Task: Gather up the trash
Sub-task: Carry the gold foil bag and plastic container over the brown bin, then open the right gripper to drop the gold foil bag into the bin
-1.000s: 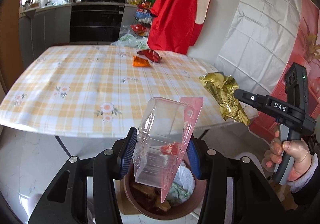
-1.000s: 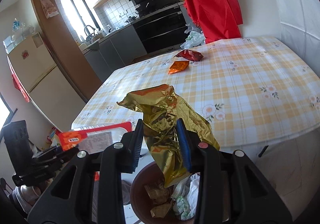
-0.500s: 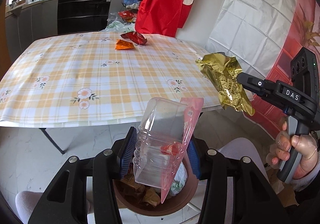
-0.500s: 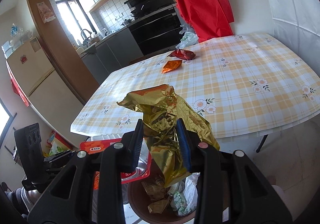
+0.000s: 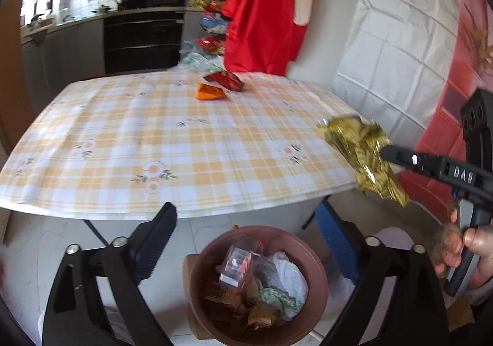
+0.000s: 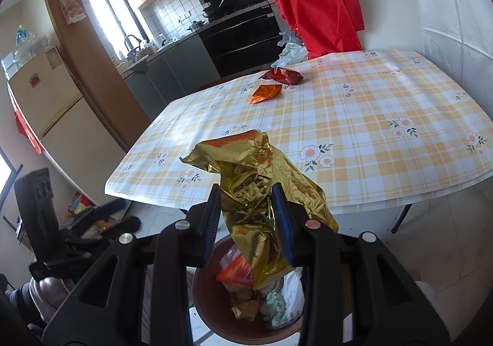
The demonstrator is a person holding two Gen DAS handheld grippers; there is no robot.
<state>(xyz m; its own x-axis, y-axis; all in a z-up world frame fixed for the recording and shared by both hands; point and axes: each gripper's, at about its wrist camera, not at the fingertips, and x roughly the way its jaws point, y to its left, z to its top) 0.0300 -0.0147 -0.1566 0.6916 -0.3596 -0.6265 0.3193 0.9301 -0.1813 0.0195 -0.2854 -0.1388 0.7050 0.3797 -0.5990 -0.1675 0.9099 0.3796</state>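
My right tool is matt black plastic with ribbed blue pads and bright metal screw heads; it pinches a crinkled gold foil wrapper, mirror-glossy and creased all over. My left tool has the same matt plastic, its jaws having just opened with nothing between them. Below, the brown bin looks like smooth, dull plastic, and in it lies a clear, shiny plastic tray among crumpled film and wrappers. The tabletop wears a smooth, faintly glossy checked cover. On its far side lie a glossy orange packet and a red packet. The floor is polished pale tile.
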